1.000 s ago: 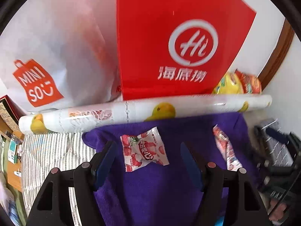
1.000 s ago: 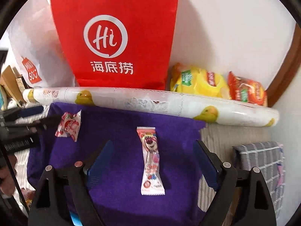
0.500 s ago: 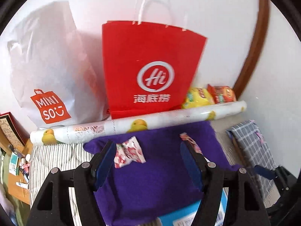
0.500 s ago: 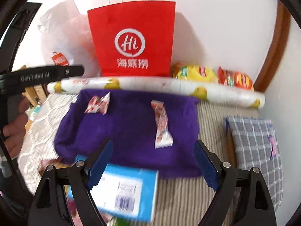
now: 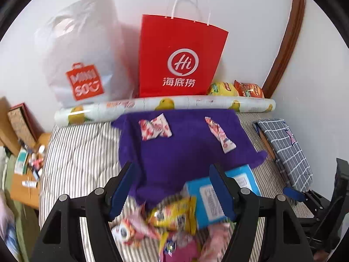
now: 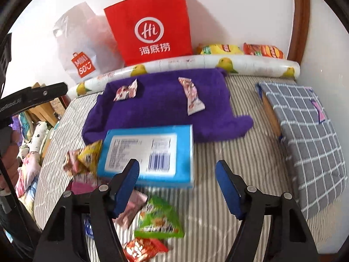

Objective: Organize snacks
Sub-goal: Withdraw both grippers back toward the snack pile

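A purple towel (image 5: 181, 146) (image 6: 161, 107) lies on the striped bed. On it lie a red-and-white snack packet (image 5: 155, 129) (image 6: 126, 91) at the left and a long pink candy packet (image 5: 220, 134) (image 6: 192, 98) at the right. A blue box (image 6: 148, 155) (image 5: 220, 196) lies at the towel's near edge. Loose snack packets, yellow (image 5: 174, 214) (image 6: 89, 155), green (image 6: 159, 220) and red (image 6: 144, 247), lie in front. My left gripper (image 5: 174, 194) is open and empty above the pile. My right gripper (image 6: 177, 187) is open and empty above the box's near edge.
A red paper bag (image 5: 181, 56) (image 6: 150, 26) and a white Miniso bag (image 5: 85, 50) stand against the wall behind a duck-print roll (image 5: 165, 106) (image 6: 185, 65). Yellow and orange packets (image 6: 240, 50) lie behind the roll. A checked cushion (image 6: 305, 126) lies at the right. The bed edge is at the left.
Both grippers have pulled back and up from the towel. The two packets now lie far ahead, and the blue box and loose snack pile have come into view below.
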Demonstrator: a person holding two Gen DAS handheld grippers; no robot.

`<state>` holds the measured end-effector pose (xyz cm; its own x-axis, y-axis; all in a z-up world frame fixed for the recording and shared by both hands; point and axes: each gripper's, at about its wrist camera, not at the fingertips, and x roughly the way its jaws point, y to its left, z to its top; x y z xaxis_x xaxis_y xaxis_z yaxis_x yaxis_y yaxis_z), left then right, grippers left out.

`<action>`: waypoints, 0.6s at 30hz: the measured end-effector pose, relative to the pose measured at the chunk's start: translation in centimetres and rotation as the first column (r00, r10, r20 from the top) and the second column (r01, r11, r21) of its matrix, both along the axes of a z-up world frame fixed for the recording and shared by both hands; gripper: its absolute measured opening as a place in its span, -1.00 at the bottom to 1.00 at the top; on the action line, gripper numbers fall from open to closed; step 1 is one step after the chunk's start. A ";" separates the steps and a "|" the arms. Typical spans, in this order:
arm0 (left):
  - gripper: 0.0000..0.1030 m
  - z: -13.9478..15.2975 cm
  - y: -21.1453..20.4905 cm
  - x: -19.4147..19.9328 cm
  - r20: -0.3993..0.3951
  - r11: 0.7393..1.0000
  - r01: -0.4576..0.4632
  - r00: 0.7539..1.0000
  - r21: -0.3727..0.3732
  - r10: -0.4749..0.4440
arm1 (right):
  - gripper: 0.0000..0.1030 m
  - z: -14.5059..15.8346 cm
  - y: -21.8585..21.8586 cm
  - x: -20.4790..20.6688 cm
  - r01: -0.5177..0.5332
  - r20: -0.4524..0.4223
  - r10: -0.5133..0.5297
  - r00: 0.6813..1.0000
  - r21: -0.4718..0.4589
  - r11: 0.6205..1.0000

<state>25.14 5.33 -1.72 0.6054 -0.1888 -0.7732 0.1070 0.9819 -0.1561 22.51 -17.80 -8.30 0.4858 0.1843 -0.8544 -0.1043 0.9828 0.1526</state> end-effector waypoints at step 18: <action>0.33 -4.5 3.5 -8.3 -0.058 0.995 -0.097 0.994 -0.008 0.097 | 0.41 -4.0 2.5 -6.8 -0.053 -0.036 0.052 0.998 -0.015 0.999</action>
